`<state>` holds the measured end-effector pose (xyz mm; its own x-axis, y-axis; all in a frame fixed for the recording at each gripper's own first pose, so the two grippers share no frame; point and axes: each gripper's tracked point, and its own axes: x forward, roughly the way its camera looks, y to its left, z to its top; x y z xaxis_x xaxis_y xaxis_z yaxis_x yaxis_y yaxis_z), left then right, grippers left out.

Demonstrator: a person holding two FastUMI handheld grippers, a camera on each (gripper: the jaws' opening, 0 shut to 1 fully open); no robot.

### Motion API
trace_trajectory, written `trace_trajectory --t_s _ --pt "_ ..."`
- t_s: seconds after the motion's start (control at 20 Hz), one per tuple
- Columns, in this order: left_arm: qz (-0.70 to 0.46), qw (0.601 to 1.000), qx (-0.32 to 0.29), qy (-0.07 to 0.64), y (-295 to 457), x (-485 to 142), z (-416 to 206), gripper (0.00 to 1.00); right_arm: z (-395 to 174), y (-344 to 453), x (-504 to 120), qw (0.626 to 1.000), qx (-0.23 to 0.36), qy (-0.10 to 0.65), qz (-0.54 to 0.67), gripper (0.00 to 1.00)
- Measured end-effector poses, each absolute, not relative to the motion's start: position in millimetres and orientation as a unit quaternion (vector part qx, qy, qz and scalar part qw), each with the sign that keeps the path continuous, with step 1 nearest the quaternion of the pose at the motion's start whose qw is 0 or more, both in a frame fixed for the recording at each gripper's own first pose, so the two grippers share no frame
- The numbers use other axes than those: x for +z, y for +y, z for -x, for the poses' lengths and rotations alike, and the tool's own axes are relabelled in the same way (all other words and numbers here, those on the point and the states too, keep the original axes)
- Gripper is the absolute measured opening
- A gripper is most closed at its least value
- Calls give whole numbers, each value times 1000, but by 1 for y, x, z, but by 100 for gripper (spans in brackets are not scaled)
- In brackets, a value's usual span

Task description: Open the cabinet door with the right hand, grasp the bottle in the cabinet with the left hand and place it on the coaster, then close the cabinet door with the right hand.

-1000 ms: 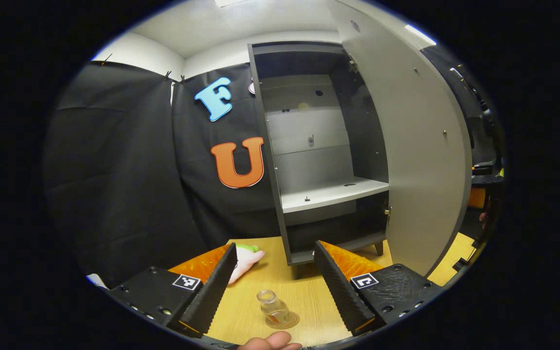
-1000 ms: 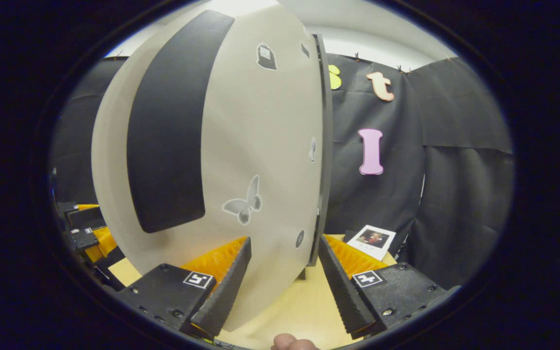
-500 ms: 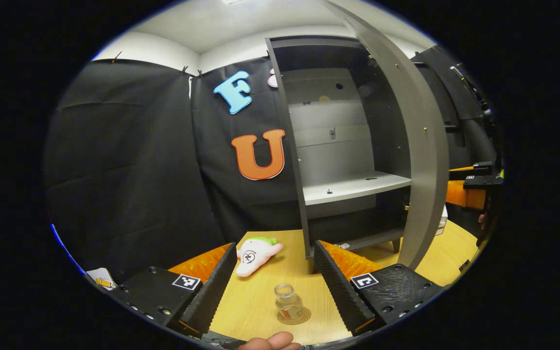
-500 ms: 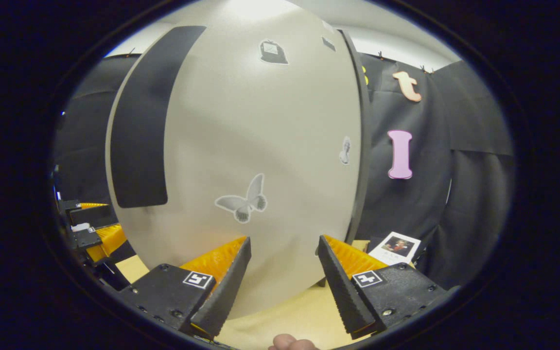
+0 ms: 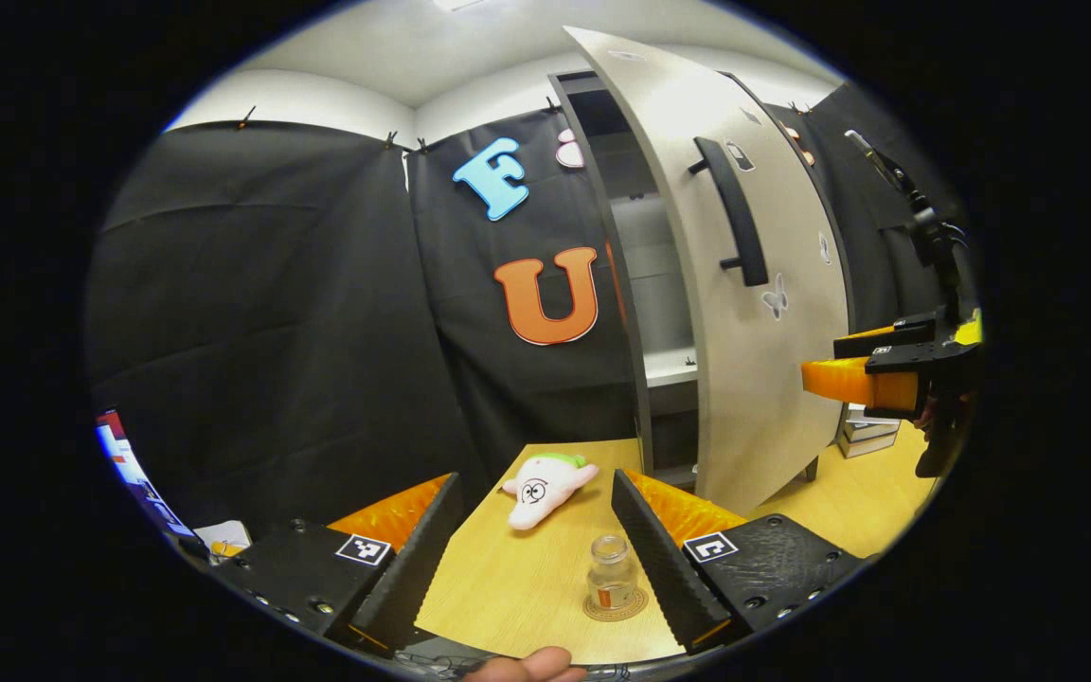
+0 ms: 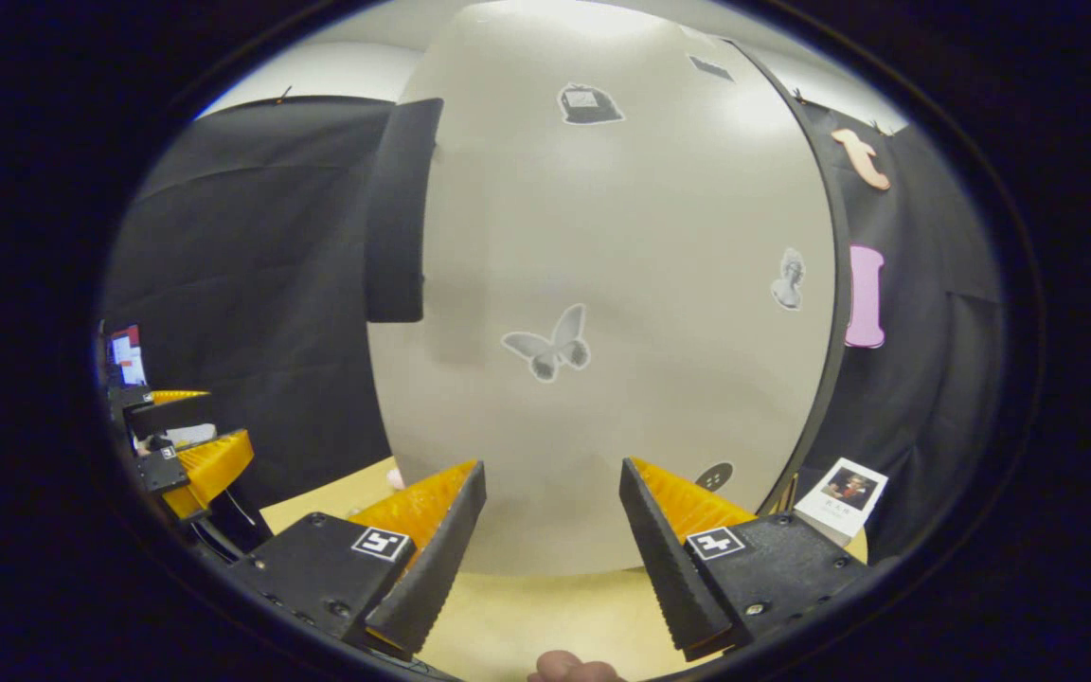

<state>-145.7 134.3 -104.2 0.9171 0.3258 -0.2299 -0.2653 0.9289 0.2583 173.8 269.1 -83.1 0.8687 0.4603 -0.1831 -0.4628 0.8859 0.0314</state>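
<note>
Now the cabinet door (image 5: 744,313) stands partly ajar, its free edge swung out toward the front and leaving a narrow gap through which a slice of the cabinet (image 5: 635,284) interior and one pale shelf (image 5: 670,367) show. In the left gripper view the door's black handle (image 5: 728,210) runs down its outer face, with a small butterfly sticker (image 5: 775,298) beside it.

The left hand-held gripper (image 5: 534,530) hangs released over the counter (image 5: 508,578), fingers spread wide and pressing on nothing. Between them, closer to the right-side finger, the bottle (image 5: 610,574) stands upright on the round coaster (image 5: 616,605), with bare wood around it on the near and left sides. A plush toy (image 5: 545,478) lies farther back on the counter, near the cabinet's foot, apart from the bottle.

The right hand-held gripper (image 6: 552,516) is also released, its fingers wide apart and facing the door's outer face close up; whether they touch the panel I cannot tell. In the left gripper view it sits off the door's right side (image 5: 863,379), beyond a stack of books (image 5: 866,434) on the counter. A small photo card (image 6: 839,493) rests by the door's lower right edge in the right gripper view.
</note>
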Motion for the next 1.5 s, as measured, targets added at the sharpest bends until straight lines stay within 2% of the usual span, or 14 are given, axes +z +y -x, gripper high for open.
trace_trajectory --t_s 0.2,0.25,0.3,0.45,0.55,0.6,0.85,0.9,1.0,1.05,1.1,1.5 --pt "-143 978 94 119 108 -94 126 96 -172 264 -82 971 218 97 8 92" --pt "-149 979 73 118 97 -94 119 100 -170 261 -81 972 211 99 8 92" --pt "-153 981 48 114 82 -96 113 96 -165 254 -78 974 203 99 10 92" --pt "-155 983 -14 93 42 -89 90 96 -155 228 -76 980 171 100 15 90" --pt "-154 983 -44 85 18 -87 72 100 -147 206 -78 985 141 103 5 92" --pt "-153 984 -51 77 7 -82 66 96 -141 197 -80 986 130 107 -7 92" --pt "-111 990 -68 52 -38 -53 41 96 -116 159 -92 984 105 133 -50 92" --pt "-99 991 -71 55 -48 -54 42 100 -115 154 -93 984 100 136 -59 92" --pt "-83 991 -82 60 -64 -54 44 96 -113 144 -96 983 93 143 -70 92" --pt "-83 991 -86 65 -69 -56 45 100 -112 140 -98 982 92 148 -74 92" --pt "-85 990 -84 70 -70 -59 47 96 -111 137 -100 981 90 151 -78 92" --pt "-81 991 -65 86 -51 -56 45 96 -114 148 -97 977 116 158 -78 92"
